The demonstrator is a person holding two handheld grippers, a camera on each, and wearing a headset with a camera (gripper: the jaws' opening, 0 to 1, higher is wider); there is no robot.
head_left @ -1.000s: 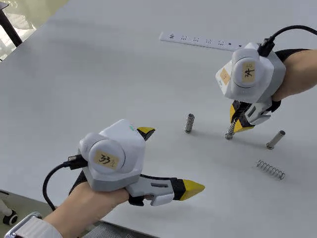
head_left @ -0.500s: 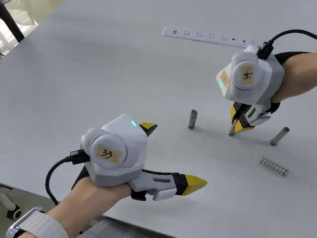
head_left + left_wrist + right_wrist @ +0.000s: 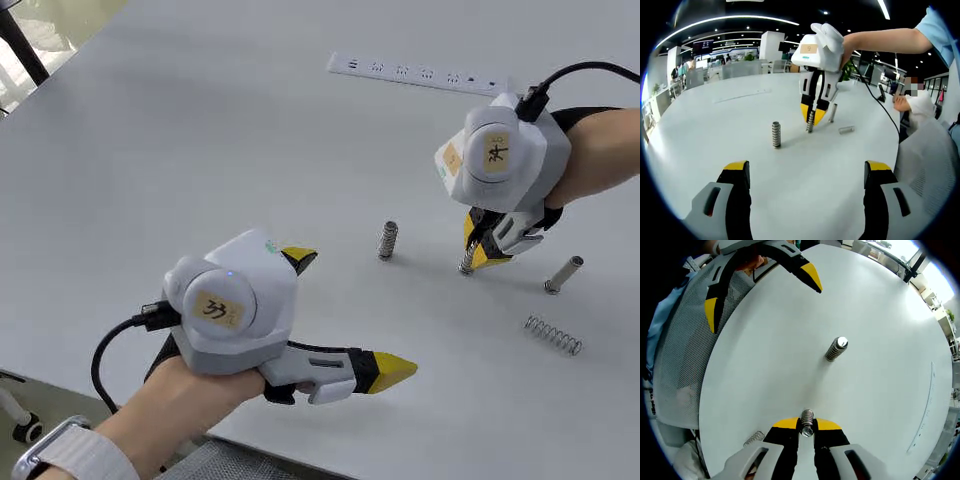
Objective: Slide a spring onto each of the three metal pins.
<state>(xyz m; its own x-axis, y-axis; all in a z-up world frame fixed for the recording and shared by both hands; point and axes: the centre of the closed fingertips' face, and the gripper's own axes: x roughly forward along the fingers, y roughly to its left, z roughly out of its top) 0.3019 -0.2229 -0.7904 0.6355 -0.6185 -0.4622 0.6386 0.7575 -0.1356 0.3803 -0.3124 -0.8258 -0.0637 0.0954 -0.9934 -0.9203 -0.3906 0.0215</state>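
Observation:
My right gripper [image 3: 478, 254] points down at the table, shut on a spring [image 3: 467, 261] that stands upright around a pin; its yellow tips pinch the coil [image 3: 806, 421]. To its left a second pin [image 3: 387, 240] stands upright with a spring around it [image 3: 836, 348] [image 3: 776, 134]. A bare metal pin [image 3: 563, 274] lies on the table right of the right gripper. One loose spring [image 3: 552, 336] lies nearer me [image 3: 754, 438]. My left gripper [image 3: 348, 314] hovers open at the lower left, with nothing between its jaws [image 3: 807, 170]. It faces the right gripper [image 3: 815, 107].
A white power strip [image 3: 415, 75] lies at the far side of the white table [image 3: 200, 150]. Cables trail from both grippers. The table's near edge runs just under my left hand. People and a grey mesh chair [image 3: 685, 340] stand beyond the table.

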